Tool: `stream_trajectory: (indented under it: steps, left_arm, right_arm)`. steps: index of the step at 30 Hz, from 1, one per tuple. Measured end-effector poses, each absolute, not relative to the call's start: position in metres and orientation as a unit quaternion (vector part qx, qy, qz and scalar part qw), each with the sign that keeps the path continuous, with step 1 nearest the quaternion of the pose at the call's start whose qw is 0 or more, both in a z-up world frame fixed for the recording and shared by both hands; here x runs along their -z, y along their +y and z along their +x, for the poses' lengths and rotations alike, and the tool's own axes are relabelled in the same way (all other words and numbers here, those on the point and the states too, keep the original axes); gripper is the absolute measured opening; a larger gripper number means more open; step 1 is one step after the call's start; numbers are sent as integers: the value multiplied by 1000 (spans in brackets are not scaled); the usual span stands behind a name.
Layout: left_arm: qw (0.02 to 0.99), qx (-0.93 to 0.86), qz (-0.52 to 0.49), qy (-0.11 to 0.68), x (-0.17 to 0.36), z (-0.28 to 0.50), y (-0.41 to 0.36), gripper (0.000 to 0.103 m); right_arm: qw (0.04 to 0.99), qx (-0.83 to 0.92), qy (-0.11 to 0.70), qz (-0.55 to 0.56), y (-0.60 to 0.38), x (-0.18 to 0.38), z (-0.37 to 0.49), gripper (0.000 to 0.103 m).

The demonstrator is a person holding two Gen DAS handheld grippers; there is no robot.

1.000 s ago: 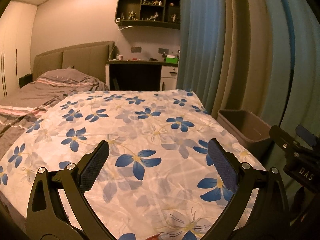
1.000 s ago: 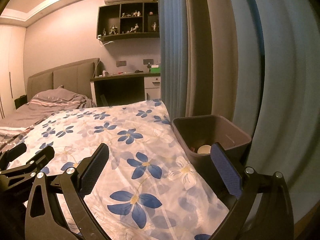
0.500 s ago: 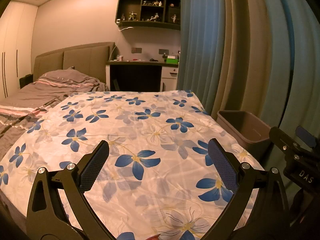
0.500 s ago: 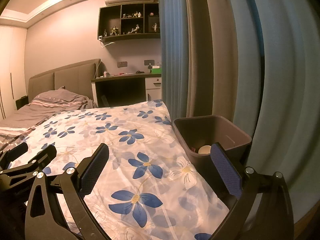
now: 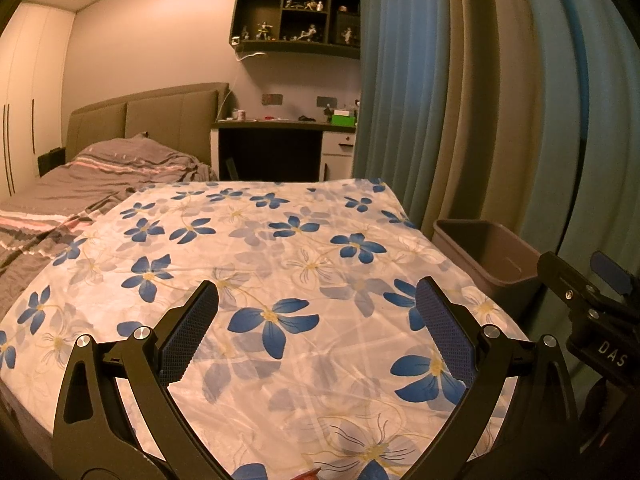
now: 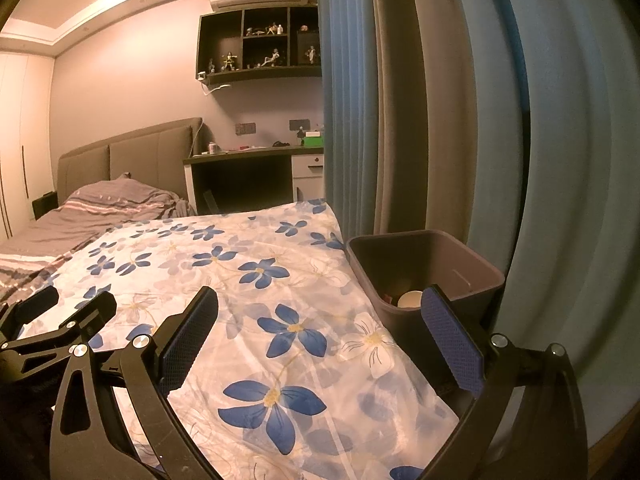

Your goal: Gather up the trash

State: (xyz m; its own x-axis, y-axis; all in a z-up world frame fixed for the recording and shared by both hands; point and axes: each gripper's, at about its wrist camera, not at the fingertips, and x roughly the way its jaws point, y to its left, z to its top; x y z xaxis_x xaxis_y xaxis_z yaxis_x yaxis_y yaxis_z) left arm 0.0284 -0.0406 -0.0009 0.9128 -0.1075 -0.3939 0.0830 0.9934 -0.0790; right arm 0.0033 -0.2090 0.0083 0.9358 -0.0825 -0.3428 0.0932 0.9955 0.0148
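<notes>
Grey striped bedding [image 5: 100,176] lies rumpled at the far left of both views, under the padded headboard [image 5: 148,120], and next to it we see the white sheet with blue flowers [image 5: 256,272] spread flat over the surface that fills the middle. Above that sheet we hold the left gripper [image 5: 316,316] with its jaws spread wide and nothing between them; a small red scrap [image 5: 310,473] peeks in at the bottom edge of the left wrist view, too cut off for us to identify. Behind, the table [image 5: 280,124] against the wall carries a green box [image 5: 343,119], with the dark shelf of figurines [image 5: 300,24] above it. Further right, the right gripper [image 6: 320,320] also hangs with its jaws wide apart and empty, one finger over the sheet and the other in front of the bin. The grey trash bin [image 6: 472,256] stands just beside the sheet's right edge, against the blue curtain [image 6: 560,160], and inside it we see a pale round object [image 6: 410,299] and something reddish at the bottom.
</notes>
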Motion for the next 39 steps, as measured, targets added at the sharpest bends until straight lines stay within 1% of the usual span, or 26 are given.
stream_trajectory:
  steps: [39]
  left_arm:
    - [977,49,-31,204,0,27,-43,97]
  right_arm:
    - [984,44,171,16,-205,-10,3,97]
